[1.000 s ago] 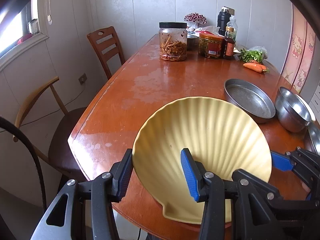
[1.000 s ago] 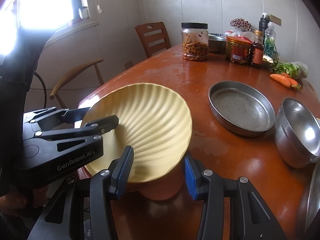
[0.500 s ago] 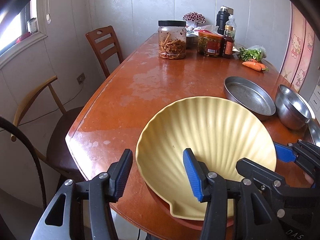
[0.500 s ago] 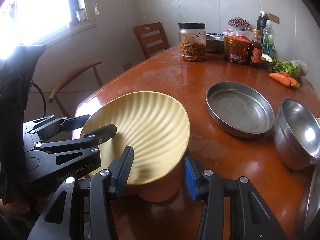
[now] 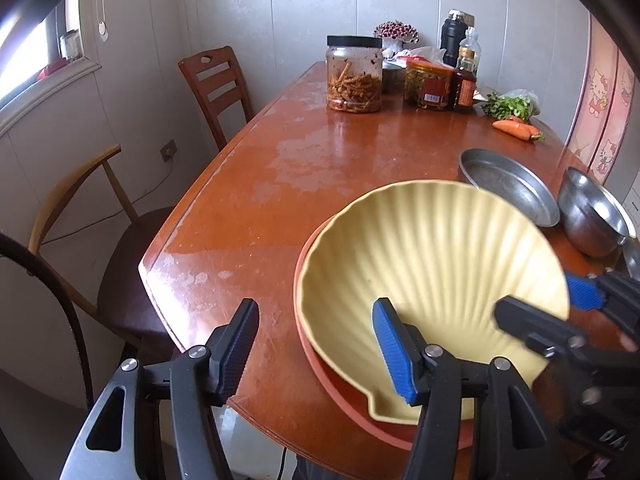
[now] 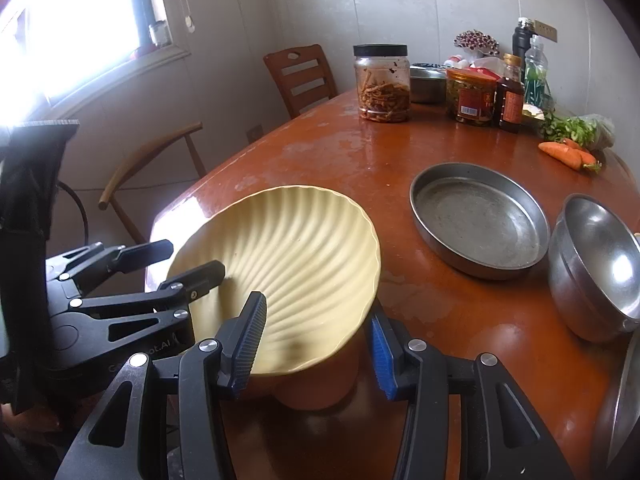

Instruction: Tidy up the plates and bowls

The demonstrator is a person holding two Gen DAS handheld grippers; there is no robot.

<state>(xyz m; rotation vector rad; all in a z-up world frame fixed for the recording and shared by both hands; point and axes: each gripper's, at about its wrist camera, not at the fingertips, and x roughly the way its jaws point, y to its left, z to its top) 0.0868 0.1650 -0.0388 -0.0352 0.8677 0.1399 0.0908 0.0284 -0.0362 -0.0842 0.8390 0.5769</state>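
A yellow shell-shaped plate [image 5: 432,264] rests tilted in an orange bowl [image 5: 320,364] near the table's front edge. My left gripper [image 5: 316,354] straddles the plate's left rim. Its jaws are opening: the blue pad [image 5: 394,352] is inside the plate and the other pad [image 5: 238,350] stands clear of the rim. My right gripper [image 6: 314,350] is shut on the yellow plate [image 6: 296,248] across its near right rim, one finger inside, one outside. The orange bowl [image 6: 316,386] shows beneath. Each gripper also appears in the other's view: left gripper [image 6: 192,260], right gripper [image 5: 540,300].
A steel pan [image 6: 478,220] and a steel bowl [image 6: 596,268] sit to the right, with another steel rim [image 6: 624,400] at the frame edge. Jars [image 6: 382,84], bottles and carrots [image 6: 566,154] crowd the far end. Two chairs [image 5: 76,216] stand left of the table's edge [image 5: 184,216].
The yellow plate has sunk into the orange bowl, whose rim now shows. My left gripper's jaws have spread off the plate's rim. The right gripper keeps its grip.
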